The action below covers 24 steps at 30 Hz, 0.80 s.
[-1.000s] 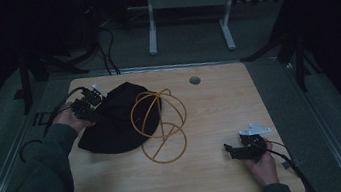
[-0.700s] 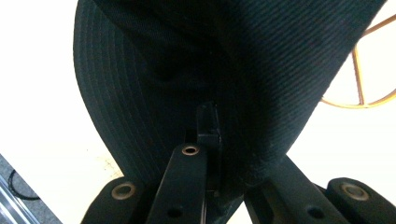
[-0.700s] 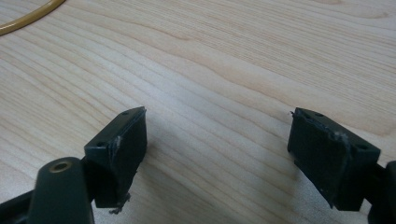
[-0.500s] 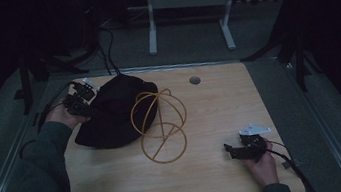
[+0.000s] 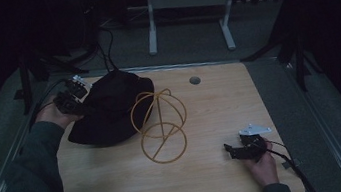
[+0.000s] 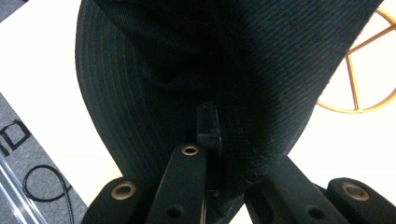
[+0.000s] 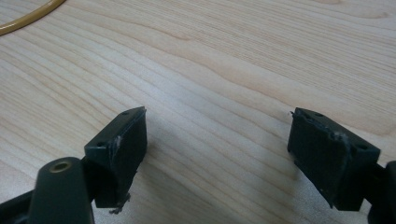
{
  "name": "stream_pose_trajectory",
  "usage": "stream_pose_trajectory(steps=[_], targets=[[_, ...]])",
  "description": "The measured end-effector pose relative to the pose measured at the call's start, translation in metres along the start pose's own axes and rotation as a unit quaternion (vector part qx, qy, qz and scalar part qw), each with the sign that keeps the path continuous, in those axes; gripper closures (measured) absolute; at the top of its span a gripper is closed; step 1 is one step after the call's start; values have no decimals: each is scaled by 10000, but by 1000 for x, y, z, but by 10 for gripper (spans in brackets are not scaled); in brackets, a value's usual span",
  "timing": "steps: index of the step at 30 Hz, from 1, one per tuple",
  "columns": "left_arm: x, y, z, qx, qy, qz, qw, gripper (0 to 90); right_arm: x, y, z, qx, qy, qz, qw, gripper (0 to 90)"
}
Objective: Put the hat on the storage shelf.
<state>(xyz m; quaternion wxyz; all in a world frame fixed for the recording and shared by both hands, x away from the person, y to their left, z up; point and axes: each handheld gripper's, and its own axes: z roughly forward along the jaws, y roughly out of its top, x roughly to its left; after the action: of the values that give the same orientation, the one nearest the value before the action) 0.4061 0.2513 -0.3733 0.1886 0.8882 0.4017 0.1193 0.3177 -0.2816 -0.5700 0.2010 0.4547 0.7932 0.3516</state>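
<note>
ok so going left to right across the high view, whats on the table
left tool → black hat → gold wire stand → right tool

The left hand-held gripper has drawn away from the gold wire stand, out toward the far-left corner of the surface. Clamped on the brim of the black hat, it has tugged that edge up and along, so the hat now stretches farther from the stand.
</note>
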Motion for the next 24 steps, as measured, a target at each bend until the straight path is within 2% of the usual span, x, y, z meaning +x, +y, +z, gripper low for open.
stream_pose_trajectory(steps=[8, 13, 24], targets=[[3, -2, -14, -119, 74, 28, 9999, 885, 0, 0, 0, 0, 0, -1, 10000, 197], [5, -4, -21, -222, 26, 23, 9997, 885, 0, 0, 0, 0, 0, -3, 10000, 197], [8, -6, -33, -248, -38, 39, 9997, 885, 0, 0, 0, -4, -3, -14, 10000, 197]])
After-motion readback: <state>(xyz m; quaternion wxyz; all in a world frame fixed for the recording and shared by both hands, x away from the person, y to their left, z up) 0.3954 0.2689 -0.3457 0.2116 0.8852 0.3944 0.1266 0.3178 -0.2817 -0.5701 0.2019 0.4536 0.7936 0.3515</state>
